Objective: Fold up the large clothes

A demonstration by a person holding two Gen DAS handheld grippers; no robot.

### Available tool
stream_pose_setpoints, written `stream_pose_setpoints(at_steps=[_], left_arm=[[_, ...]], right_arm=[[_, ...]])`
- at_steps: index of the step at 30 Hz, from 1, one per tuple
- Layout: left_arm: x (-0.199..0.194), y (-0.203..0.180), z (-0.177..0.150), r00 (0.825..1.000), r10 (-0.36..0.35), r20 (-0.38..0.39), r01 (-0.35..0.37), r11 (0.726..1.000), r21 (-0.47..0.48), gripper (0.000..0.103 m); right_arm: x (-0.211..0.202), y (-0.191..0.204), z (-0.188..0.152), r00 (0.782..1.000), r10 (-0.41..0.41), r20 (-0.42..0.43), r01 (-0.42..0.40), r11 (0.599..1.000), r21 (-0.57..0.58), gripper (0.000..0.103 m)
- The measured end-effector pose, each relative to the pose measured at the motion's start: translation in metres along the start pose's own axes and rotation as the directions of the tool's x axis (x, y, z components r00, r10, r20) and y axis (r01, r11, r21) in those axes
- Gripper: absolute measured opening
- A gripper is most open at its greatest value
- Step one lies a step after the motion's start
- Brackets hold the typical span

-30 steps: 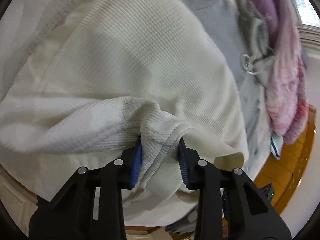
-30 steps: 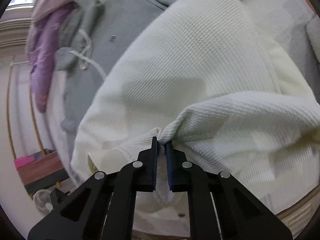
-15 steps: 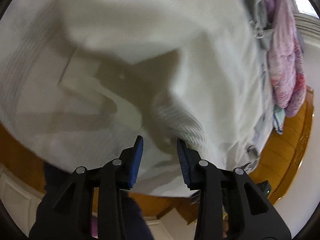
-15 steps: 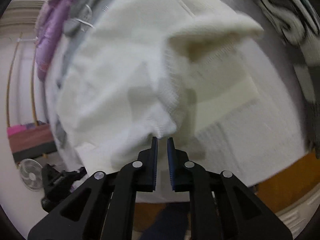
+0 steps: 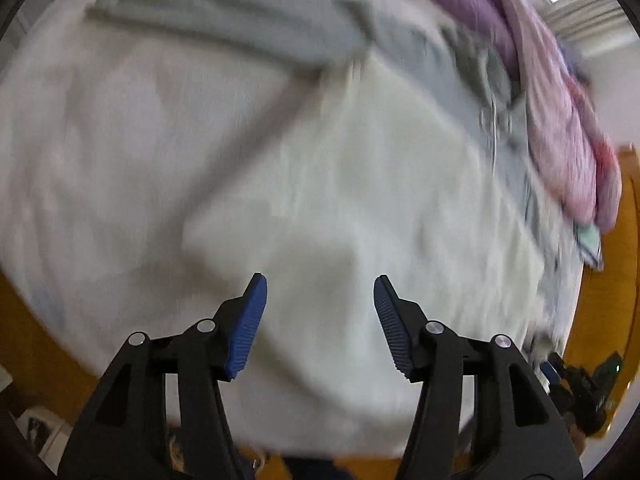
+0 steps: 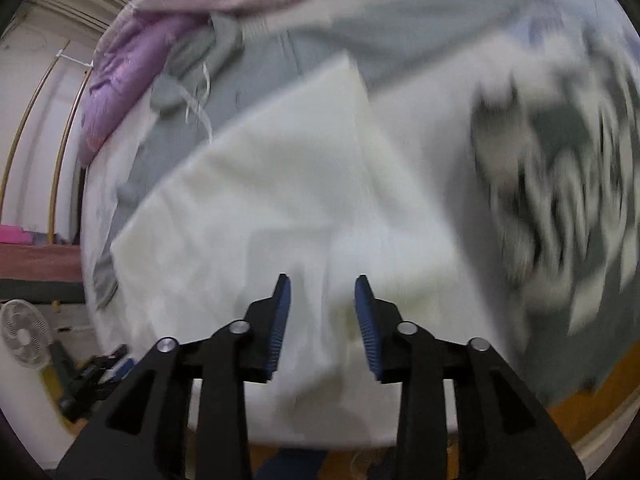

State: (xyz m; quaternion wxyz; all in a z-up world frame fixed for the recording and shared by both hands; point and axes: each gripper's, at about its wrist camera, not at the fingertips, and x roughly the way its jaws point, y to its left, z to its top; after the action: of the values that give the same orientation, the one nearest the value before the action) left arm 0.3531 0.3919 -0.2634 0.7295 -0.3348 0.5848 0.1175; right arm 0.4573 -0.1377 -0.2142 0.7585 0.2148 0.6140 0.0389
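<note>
Bed [image 6: 472, 408] holds one cream garment [image 5: 360, 200], one grey hoodie [image 6: 320, 36]; left gripper [image 5: 318, 312], right gripper [image 6: 322, 312] fingers spread, empty.

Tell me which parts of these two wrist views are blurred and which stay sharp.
Left wrist view: the cream garment and grey hoodie are smeared by motion blur, while the left gripper, open, is crisp. Right wrist view: the patterned dark-and-white fabric is streaked worst; the right gripper, open, stays sharp; fisheye bends the edges.
</note>
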Motion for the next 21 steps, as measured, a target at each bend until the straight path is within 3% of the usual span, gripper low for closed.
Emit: stream_pose_setpoints(at_steps=[2, 4, 8, 10, 14, 16, 18, 19, 20, 21], left_arm=[[0.009, 0.002, 0.039, 0.998, -0.055, 0.020, 0.056, 0.997, -0.050, 0.064], [0.017, -0.004, 0.066, 0.997, -0.039, 0.066, 0.042, 0.998, -0.043, 0.064], [0.043, -0.011, 0.111, 0.998, -0.048, 0.040, 0.048, 0.999, -0.015, 0.064], [0.058, -0.015, 0.123, 0.997, -0.074, 0.009, 0.074, 0.997, -0.036, 0.064], [0.071, -0.026, 0.131, 0.998, -0.057, 0.007, 0.057, 0.998, -0.006, 0.064], [0.077, -0.031, 0.134, 0.998, -0.069, -0.009, 0.069, 0.998, 0.006, 0.064], [0.083, -0.035, 0.139, 0.998, -0.059, -0.025, 0.060, 0.997, 0.041, 0.063], [0.087, -0.038, 0.142, 0.998, -0.052, -0.037, 0.054, 0.997, 0.053, 0.061], [0.088, -0.040, 0.146, 0.998, -0.049, -0.043, 0.051, 0.997, 0.060, 0.055], [0.089, -0.042, 0.148, 0.997, -0.059, -0.049, 0.062, 0.996, 0.066, 0.048]], right_arm=[[0.016, -0.009, 0.027, 1.000, -0.025, 0.008, 0.025, 0.999, 0.030, 0.046], [0.040, -0.020, 0.060, 1.000, 0.019, 0.002, -0.020, 0.995, 0.093, 0.047], [0.073, -0.038, 0.103, 1.000, 0.027, 0.001, -0.027, 0.985, 0.172, 0.049], [0.088, -0.045, 0.118, 1.000, 0.019, -0.025, -0.014, 0.980, 0.196, 0.052], [0.092, -0.056, 0.130, 0.990, 0.135, -0.051, -0.118, 0.962, 0.247, 0.052], [0.098, -0.050, 0.138, 0.994, 0.072, -0.078, -0.055, 0.978, 0.203, 0.052], [0.103, -0.053, 0.140, 0.992, 0.059, -0.115, -0.036, 0.980, 0.194, 0.052], [0.106, -0.052, 0.141, 0.990, 0.061, -0.125, -0.036, 0.980, 0.196, 0.049], [0.106, -0.049, 0.142, 0.990, 0.066, -0.124, -0.042, 0.982, 0.187, 0.031], [0.107, -0.046, 0.144, 0.990, 0.060, -0.131, -0.037, 0.985, 0.168, 0.025]])
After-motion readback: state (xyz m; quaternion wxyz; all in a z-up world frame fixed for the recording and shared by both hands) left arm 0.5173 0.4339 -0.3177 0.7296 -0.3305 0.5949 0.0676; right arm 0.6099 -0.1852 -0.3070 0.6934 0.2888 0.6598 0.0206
